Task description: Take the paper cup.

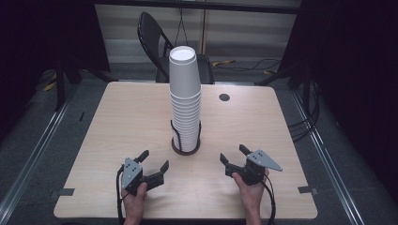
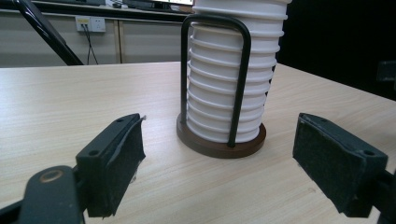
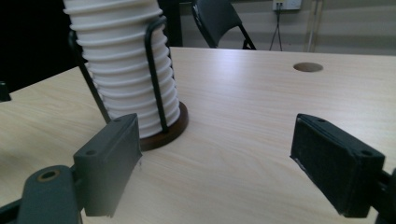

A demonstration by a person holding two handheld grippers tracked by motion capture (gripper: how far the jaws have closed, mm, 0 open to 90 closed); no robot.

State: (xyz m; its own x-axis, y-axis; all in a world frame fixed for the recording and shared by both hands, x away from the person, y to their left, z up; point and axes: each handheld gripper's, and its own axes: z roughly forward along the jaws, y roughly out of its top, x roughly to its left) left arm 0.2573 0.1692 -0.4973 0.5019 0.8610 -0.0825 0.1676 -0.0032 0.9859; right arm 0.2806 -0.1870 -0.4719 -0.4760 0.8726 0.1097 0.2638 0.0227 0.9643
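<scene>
Your left tool (image 1: 154, 161) and right tool (image 1: 233, 155) are both released, empty, at 7 and 5 o'clock of the tall white paper cup stack (image 1: 185, 101) on the light wooden bench (image 1: 117, 122).

Two hands reach in from the near edge, each holding a black two-jaw gripper low and pointed forward. The left gripper (image 1: 154, 160), gripped by the left hand (image 1: 135, 194), has its jaws spread wide apart; the right gripper (image 1: 233, 155), in the right hand (image 1: 251, 186), likewise gapes, nothing between its padded jaws.
</scene>
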